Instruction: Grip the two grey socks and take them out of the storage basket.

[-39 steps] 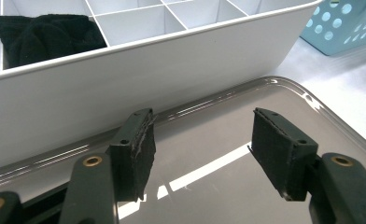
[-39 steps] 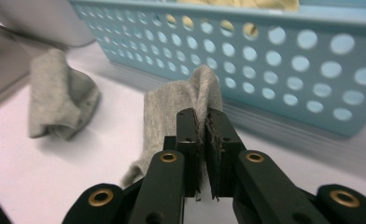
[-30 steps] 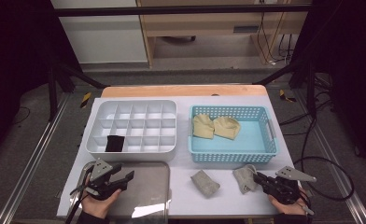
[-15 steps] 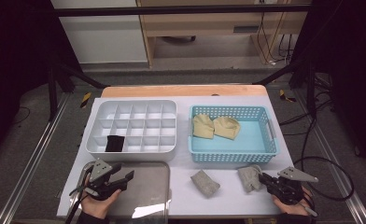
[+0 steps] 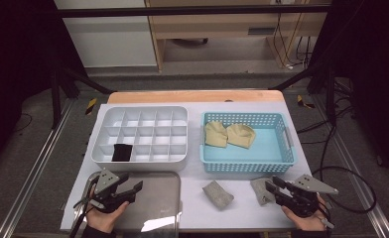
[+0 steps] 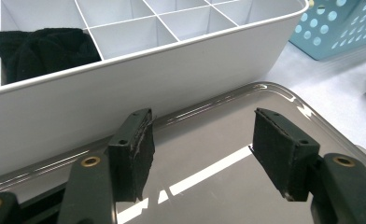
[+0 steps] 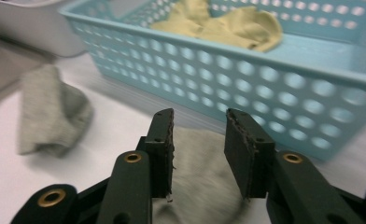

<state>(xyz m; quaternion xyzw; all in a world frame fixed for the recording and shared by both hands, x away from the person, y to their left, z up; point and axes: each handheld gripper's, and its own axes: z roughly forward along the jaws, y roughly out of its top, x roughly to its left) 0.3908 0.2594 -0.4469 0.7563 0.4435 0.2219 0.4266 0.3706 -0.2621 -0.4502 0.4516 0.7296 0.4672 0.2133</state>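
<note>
Two grey socks lie on the white table in front of the blue basket (image 5: 287, 148): one (image 5: 217, 194) near the middle, the other (image 5: 258, 191) to its right. My right gripper (image 5: 273, 184) hovers at that second sock. Its jaws have just been opening, and in the right gripper view the right gripper (image 7: 199, 135) stands open with the grey sock (image 7: 204, 177) lying below the gap, not pressed. My left gripper (image 5: 132, 181) is open over the steel tray (image 5: 158, 208), with nothing between its jaws (image 6: 202, 140).
A white divided organizer (image 5: 140, 131) stands behind the tray, with a black sock (image 5: 121, 152) in a front cell. Two yellow socks (image 5: 229, 135) lie in the basket. The table's front edge is close behind both hands.
The right gripper's jaws have spread apart and released the right-hand grey sock, which stays on the table. That gripper has lifted and drawn back a little. The left gripper has not moved.
</note>
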